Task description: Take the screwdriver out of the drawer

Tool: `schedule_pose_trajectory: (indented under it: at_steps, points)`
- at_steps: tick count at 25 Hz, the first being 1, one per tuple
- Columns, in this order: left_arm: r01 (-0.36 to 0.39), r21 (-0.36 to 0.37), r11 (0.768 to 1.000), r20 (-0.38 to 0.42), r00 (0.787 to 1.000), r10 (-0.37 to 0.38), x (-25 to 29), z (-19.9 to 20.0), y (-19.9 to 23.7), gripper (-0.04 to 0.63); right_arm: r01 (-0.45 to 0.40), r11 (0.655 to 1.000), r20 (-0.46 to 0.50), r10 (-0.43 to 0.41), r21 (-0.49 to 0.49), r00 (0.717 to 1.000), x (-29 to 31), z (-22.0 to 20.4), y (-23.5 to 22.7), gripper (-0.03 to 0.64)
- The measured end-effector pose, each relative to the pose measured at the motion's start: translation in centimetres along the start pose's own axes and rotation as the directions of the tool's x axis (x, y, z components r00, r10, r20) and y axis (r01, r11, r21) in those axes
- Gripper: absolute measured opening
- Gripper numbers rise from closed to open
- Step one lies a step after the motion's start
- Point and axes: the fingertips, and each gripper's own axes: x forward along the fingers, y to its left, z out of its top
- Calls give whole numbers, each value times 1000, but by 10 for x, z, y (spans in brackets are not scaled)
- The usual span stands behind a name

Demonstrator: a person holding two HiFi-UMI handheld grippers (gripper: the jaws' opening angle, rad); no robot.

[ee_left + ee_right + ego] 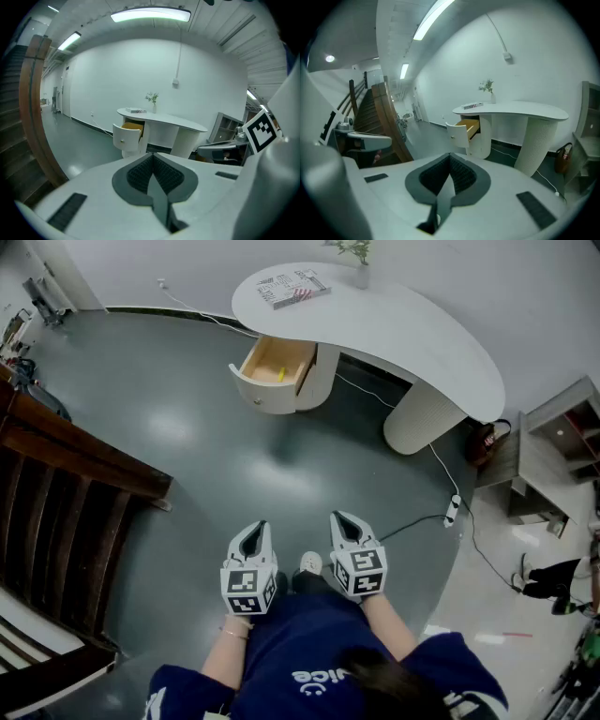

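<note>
While the person stands on the grey floor, well apart from the white bench, the drawer under the bench's left end hangs pulled out. On its pale wooden bottom, near the right wall, lies the screwdriver, a small yellow sliver. Its long axis seems to run front to back in the drawer; which end is the tip, I cannot tell. Nothing else shows in there. The left tongs and right tongs are both pressed together, gripping nothing. A book and a plant sit on the bench.
</note>
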Motion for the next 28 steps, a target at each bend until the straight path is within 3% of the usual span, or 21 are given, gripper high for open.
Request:
schedule_pose_trajectory:
  at_steps: [11, 17, 22, 28]
  points:
    - [38, 12, 999, 14, 999, -38, -14, 7, 40, 5, 10, 1000, -17, -10, -4, 1000, 14, 2, 49, 6]
    - [93, 23, 995, 32, 995, -94, -14, 15, 67, 5, 46, 999, 32, -46, -1, 998, 26, 14, 71, 7]
    - [142, 58, 988, 36, 989, -144, -10, 19, 79, 5, 91, 995, 86, -93, 29, 992, 33, 26, 80, 8]
    - [145, 59, 988, 44, 988, -148, -8, 21, 85, 5, 116, 992, 77, -120, 56, 990, 32, 21, 75, 8]
